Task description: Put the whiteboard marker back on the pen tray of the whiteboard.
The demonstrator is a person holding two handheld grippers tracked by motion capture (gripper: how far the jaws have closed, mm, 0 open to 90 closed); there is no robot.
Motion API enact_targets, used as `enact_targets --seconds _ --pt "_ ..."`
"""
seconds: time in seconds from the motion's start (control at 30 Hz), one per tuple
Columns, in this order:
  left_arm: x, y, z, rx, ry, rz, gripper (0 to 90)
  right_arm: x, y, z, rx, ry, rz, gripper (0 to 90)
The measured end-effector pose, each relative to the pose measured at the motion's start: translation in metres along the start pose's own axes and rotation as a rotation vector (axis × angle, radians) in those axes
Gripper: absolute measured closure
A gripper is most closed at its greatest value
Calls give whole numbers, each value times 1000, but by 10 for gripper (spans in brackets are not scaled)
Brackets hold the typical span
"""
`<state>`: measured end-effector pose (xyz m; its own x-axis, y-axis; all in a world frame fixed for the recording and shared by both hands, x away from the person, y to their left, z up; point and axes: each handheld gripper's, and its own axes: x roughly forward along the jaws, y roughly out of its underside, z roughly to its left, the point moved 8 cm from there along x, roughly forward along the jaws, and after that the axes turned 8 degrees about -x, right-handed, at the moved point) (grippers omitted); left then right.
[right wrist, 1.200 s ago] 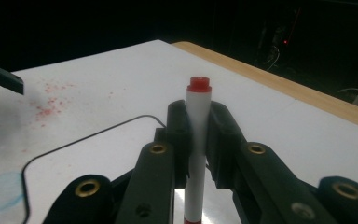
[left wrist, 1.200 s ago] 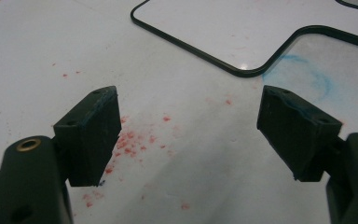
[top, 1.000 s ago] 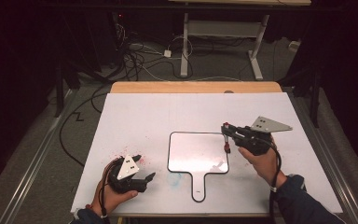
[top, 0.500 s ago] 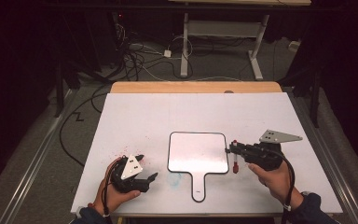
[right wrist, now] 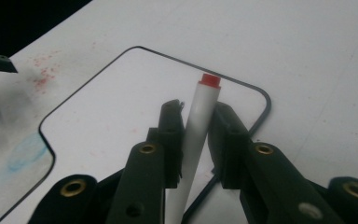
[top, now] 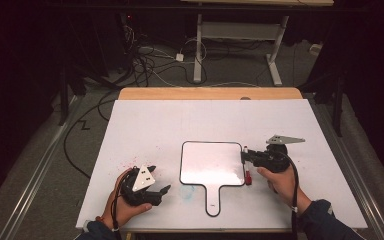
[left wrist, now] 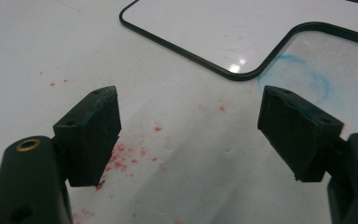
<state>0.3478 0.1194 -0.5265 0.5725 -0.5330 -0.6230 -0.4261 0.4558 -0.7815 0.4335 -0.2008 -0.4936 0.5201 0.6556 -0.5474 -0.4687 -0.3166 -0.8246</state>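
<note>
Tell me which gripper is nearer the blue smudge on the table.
Left. The left gripper sits open just beside the blue smudge, near the whiteboard handle. The right gripper is across the board at its far edge, clamping a marker.

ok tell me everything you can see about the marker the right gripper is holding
The marker has a slim white barrel that looks like plastic, with a red end. The right gripper is shut on it, jaws pressing the barrel from both sides about midway. In the high view it stands at the right edge of the small whiteboard, one red end down by the table. Its tilt and whether it touches the surface cannot be told. No printing is visible.
</note>
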Motion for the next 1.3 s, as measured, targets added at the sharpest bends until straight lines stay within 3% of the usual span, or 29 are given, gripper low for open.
enact_targets --seconds 0.3,0.37,0.53,0.67,0.8,0.9,1.03,1.13,1.3 --pt "1 1 0 4 2 7 205 17 7 -18 2 81 36 662" --pt "1 1 0 5 4 11 205 17 8 -23 -26 125 54 634" --pt "1 2 -1 8 6 14 205 20 12 -27 -86 185 107 588" --pt "1 2 -1 7 6 13 205 20 8 -22 -114 149 77 569" --pt "1 2 0 5 7 13 204 19 2 -14 -181 139 55 542" --pt "2 1 -1 7 9 15 205 23 4 -12 -232 157 89 535" --pt "2 1 -1 8 7 14 205 28 11 -18 -227 172 139 533" --pt "1 1 0 7 7 12 205 25 12 -25 -206 204 140 531" --pt "1 1 -1 8 8 11 205 24 14 -27 -200 196 143 520"
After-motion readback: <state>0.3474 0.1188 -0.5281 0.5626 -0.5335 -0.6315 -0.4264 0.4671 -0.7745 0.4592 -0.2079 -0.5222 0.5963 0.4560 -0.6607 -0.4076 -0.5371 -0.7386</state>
